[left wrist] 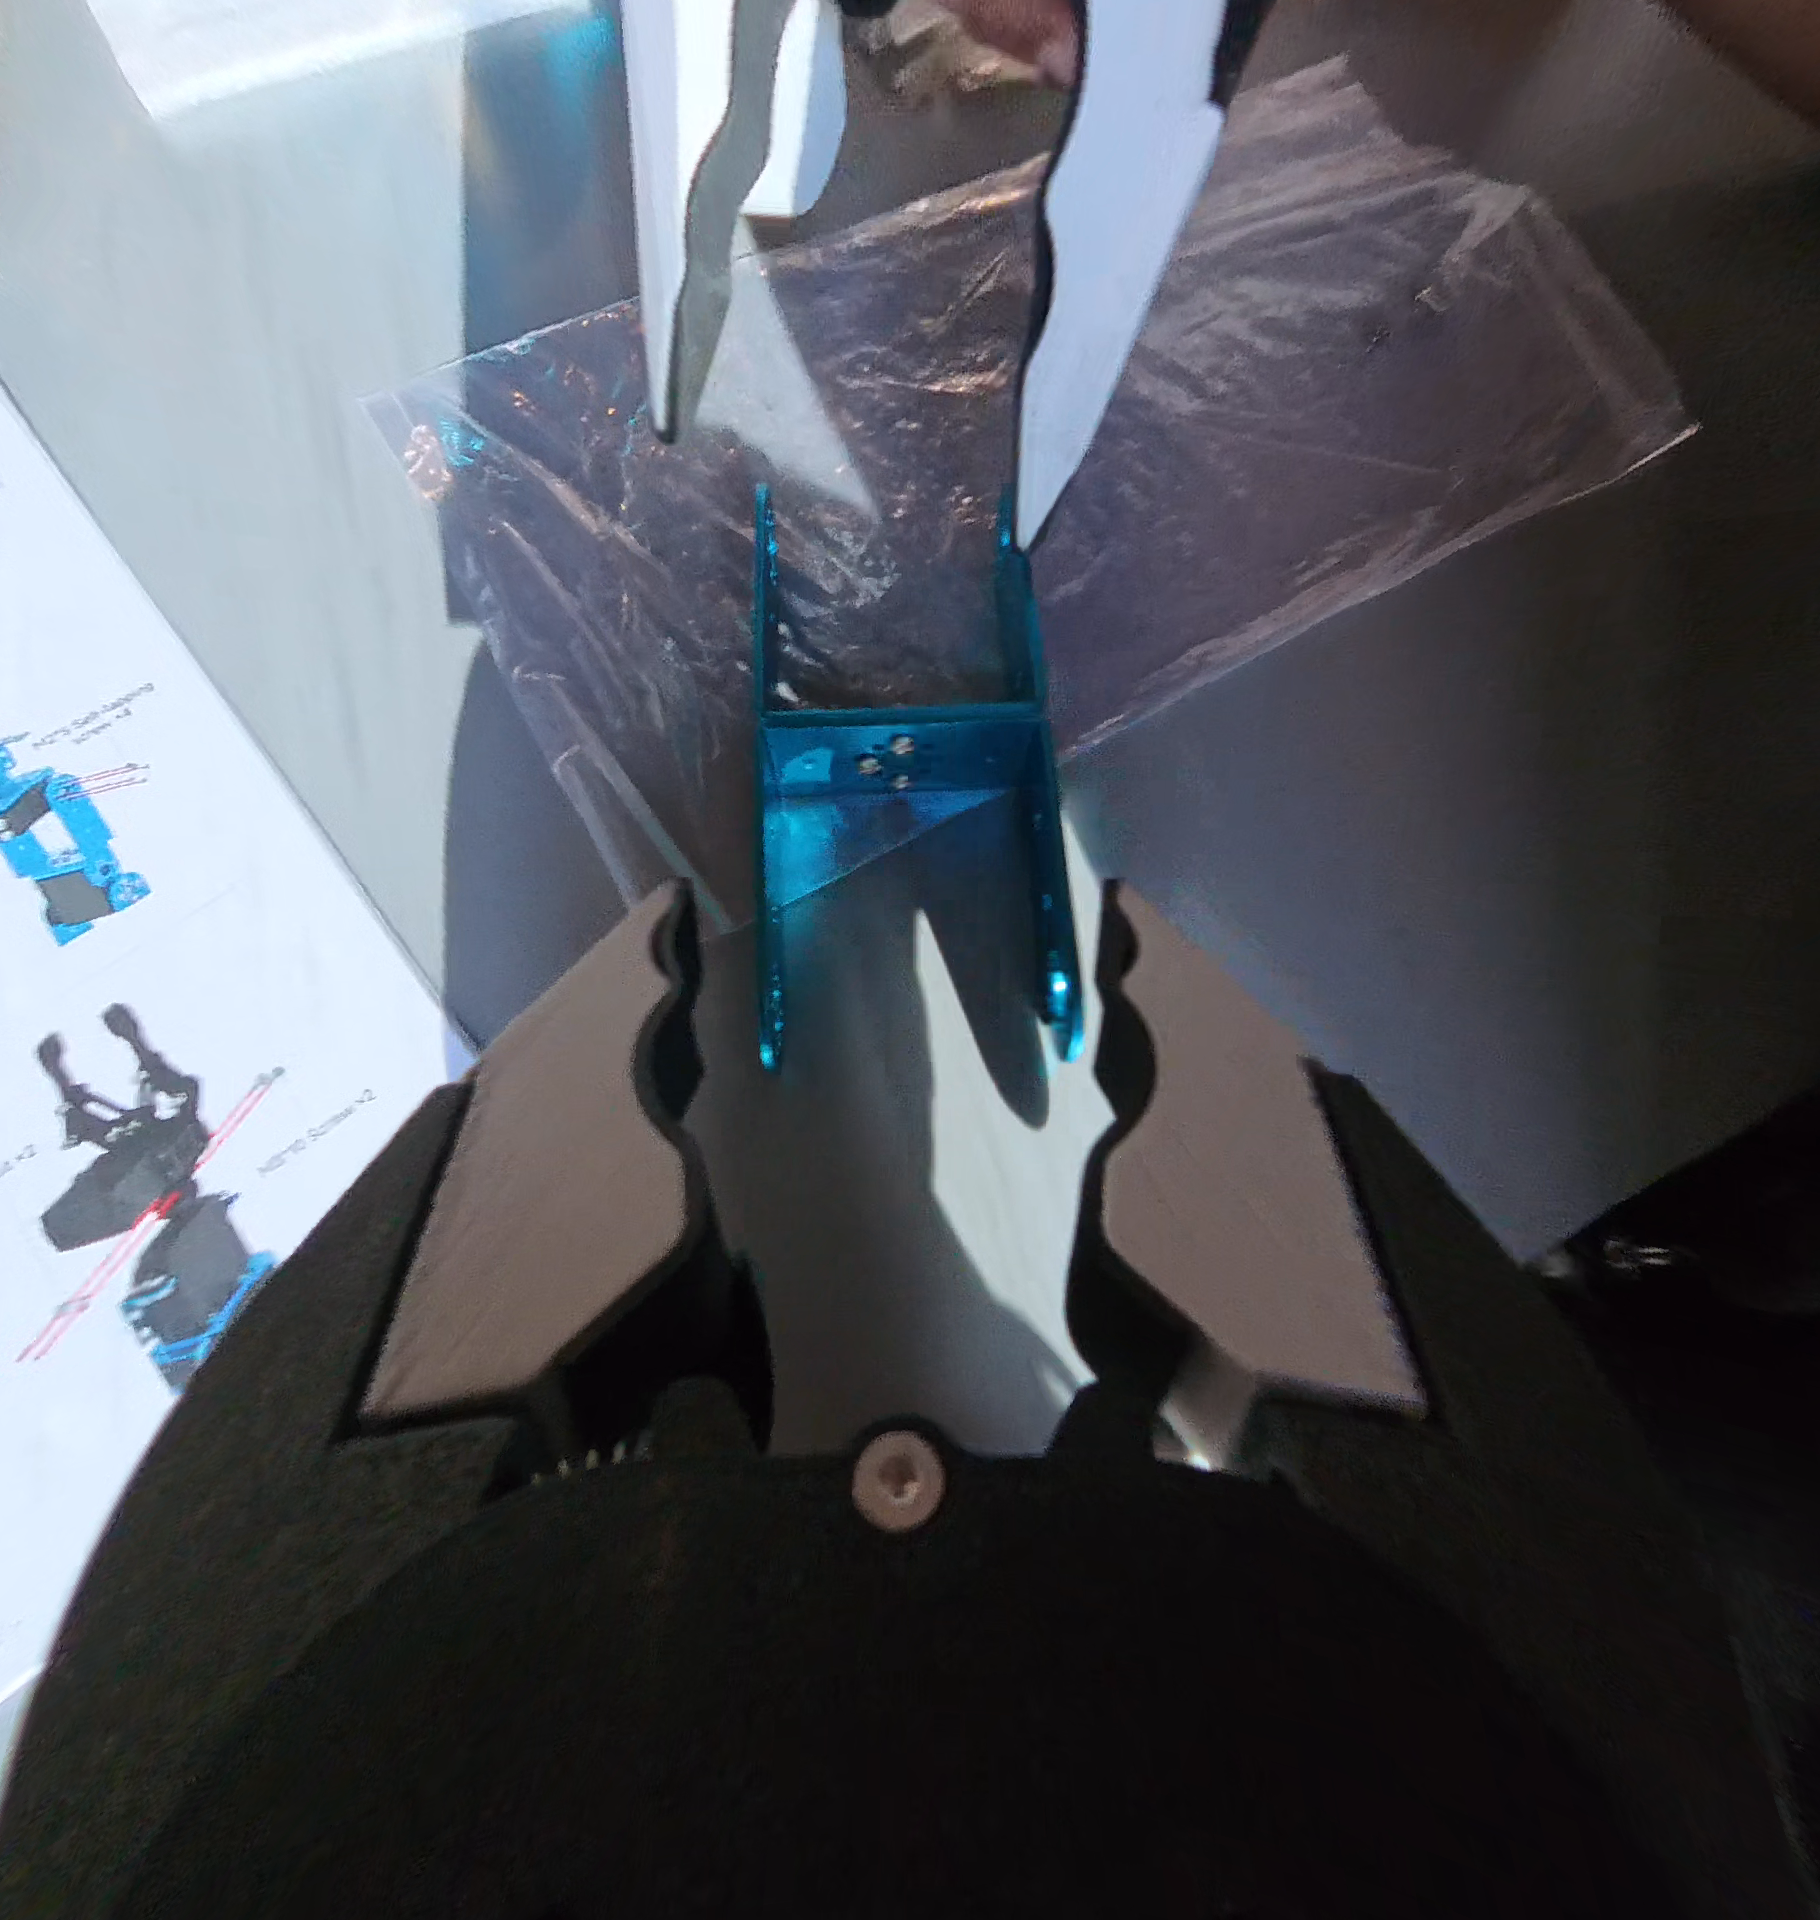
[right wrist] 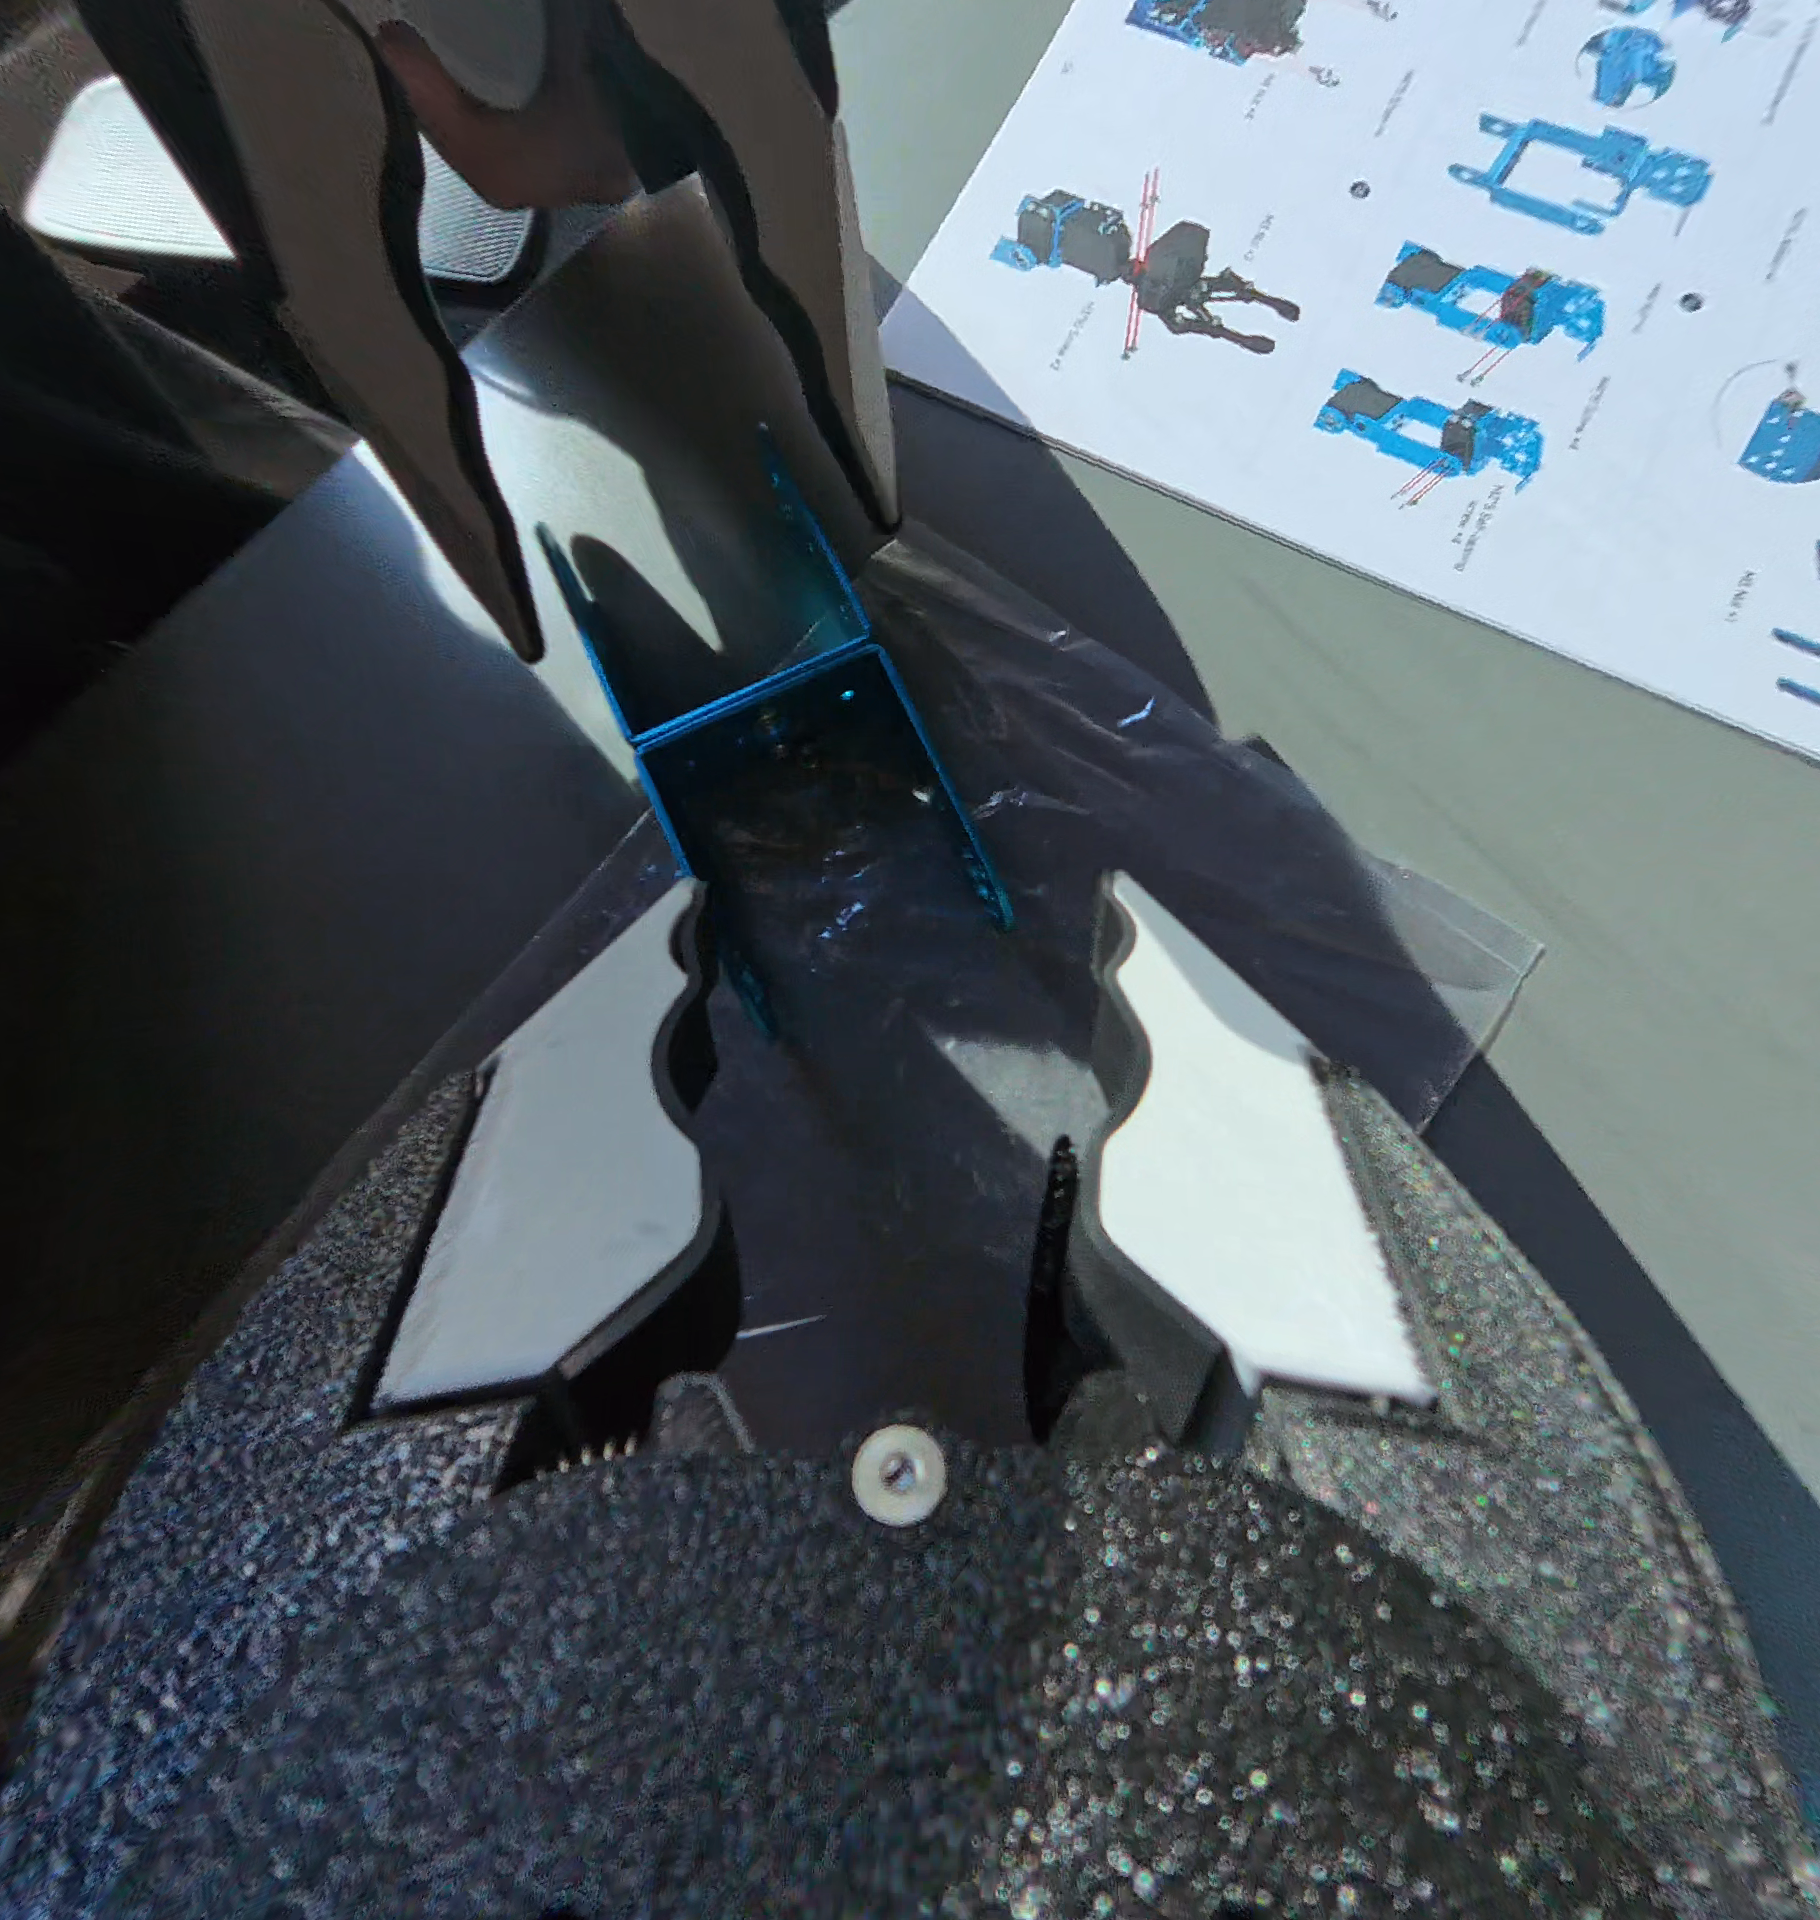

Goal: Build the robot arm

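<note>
We see a blue metal bracket point(left wrist: 906, 769) lying partly on a clear plastic bag point(left wrist: 1301, 468) on the table point(left wrist: 262, 364), between our two grippers. The left gripper point(left wrist: 895, 935) and right gripper point(right wrist: 901, 925) face each other, each with fingers spread and holding nothing. The bracket's long axis runs from one gripper to the other, its side plates pointing at both. A printed instruction sheet point(right wrist: 1405, 312) lies beside

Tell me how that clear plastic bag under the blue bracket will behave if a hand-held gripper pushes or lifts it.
The clear plastic bag looks thin and crinkled, so it would probably flop and fold rather than hold shape. It likely weighs very little and may slide on the smooth table. The blue bracket lies partly on it, so a pull would probably drag or tip that.
</note>
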Demonstrator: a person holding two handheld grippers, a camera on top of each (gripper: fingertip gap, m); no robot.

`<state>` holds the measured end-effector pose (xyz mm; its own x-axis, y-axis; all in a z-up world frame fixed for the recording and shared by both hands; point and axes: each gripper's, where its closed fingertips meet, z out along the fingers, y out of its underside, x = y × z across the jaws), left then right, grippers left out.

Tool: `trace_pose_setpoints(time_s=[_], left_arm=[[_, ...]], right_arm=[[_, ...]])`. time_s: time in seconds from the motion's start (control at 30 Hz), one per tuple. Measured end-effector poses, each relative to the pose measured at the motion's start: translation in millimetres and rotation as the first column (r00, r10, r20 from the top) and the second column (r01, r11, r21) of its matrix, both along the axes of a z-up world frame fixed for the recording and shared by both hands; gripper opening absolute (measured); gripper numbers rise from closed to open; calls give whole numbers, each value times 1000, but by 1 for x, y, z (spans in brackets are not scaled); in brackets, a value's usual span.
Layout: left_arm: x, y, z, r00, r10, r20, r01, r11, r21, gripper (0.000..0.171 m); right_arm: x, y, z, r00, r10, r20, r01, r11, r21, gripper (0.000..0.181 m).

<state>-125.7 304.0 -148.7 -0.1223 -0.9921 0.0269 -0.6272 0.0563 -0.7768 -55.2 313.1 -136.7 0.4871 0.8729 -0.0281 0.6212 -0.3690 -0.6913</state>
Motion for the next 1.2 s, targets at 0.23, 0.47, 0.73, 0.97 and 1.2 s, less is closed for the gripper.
trace_pose_setpoints(time_s=[0.23, 0.47, 0.73, 0.97, 1.2], left_arm=[[-4, 1, -4, 996, -65, -66, 72, 992, 104, 63], [4, 1, 2, 966, -245, -82, 253, 962, 105, 62], [11, 27, 23, 933, -337, -125, 355, 919, 170, 61], [-20, 37, 16, 945, -315, -85, 322, 942, 91, 62], [-40, 35, 5, 961, -271, -50, 274, 958, 89, 62]], right_arm=[[7, -15, 11, 986, -91, -143, 86, 996, -40, 74], [10, -36, -12, 997, -37, -72, 34, 998, -45, 86], [23, -30, -2, 995, -101, 14, 101, 995, 5, 76], [10, -36, 3, 995, -5, 96, 24, 980, -196, 29], [-28, -12, -13, 935, 149, 322, -61, 962, -267, 23]])
